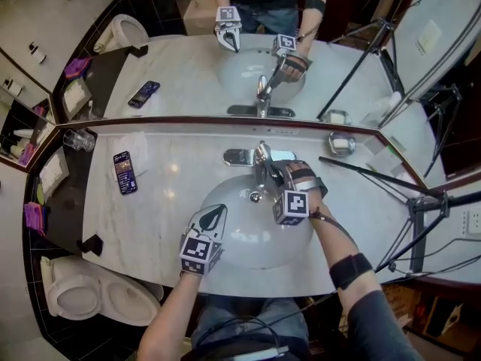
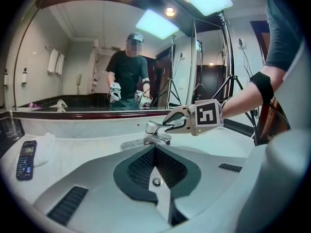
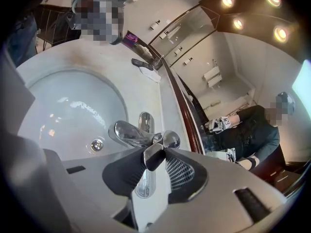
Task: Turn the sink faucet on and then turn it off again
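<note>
A chrome faucet [image 1: 261, 159] stands at the back of the white oval sink basin [image 1: 242, 241]. My right gripper [image 1: 272, 171] reaches in from the right and is shut on the faucet's lever handle [image 3: 154, 155], whose chrome end sits pinched between the dark pads [image 3: 182, 171]. The spout [image 3: 127, 131] points over the drain [image 3: 97, 144], and I see no water stream. My left gripper [image 1: 219, 210] hovers over the basin's front left, shut with nothing in it. In the left gripper view the faucet [image 2: 153, 129] is ahead, with the right gripper [image 2: 171, 124] on it.
A phone [image 1: 125, 172] and a white folded cloth [image 1: 139, 146] lie on the marble counter to the left, a glass [image 1: 79, 139] in the far left corner. A soap dish [image 1: 341, 143] sits right of the faucet. A mirror runs behind; a tripod [image 1: 421, 201] stands right, a toilet [image 1: 83, 295] lower left.
</note>
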Motion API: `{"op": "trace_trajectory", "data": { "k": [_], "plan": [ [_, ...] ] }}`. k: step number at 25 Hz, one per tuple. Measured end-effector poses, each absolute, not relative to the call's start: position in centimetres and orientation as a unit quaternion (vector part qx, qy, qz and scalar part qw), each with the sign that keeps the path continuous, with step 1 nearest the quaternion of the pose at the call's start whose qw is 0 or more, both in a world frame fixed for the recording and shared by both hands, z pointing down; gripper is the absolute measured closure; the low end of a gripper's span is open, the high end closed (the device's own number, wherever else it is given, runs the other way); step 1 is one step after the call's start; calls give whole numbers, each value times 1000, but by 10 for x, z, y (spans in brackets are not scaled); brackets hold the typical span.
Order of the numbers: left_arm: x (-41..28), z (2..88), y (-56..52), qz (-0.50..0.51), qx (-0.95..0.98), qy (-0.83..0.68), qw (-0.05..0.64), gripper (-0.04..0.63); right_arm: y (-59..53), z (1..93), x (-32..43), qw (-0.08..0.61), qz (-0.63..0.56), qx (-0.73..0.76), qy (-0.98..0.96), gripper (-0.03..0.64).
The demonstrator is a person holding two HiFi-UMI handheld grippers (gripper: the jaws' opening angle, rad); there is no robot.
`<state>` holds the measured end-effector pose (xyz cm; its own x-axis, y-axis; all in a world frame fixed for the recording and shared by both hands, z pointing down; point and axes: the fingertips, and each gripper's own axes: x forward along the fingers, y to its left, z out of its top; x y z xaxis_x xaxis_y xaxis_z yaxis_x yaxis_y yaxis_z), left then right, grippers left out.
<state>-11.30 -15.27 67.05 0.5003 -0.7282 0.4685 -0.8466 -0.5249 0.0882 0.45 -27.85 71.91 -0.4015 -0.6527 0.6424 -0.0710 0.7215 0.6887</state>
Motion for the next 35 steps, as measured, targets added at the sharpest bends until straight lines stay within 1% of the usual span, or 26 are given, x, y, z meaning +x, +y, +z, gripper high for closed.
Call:
{"op": "trace_trajectory", "data": {
  "k": [4,9,27,35],
  "plan": [
    [-115,682,-150,196,848,-466,158,595,-284,716,3,483,-302,240,-786,505],
    [-105,683,-143,199,853,-451,170,595,-282,716,2,489,-289,235,-789,505],
    [-109,678,-145,199,853,-454,162,595,-283,714,3,502,-227,224,-804,506],
    [-113,676,-147,197,851,-458,163,595,-298,699,-5,485,-207,231,-817,509]
  ]
}}
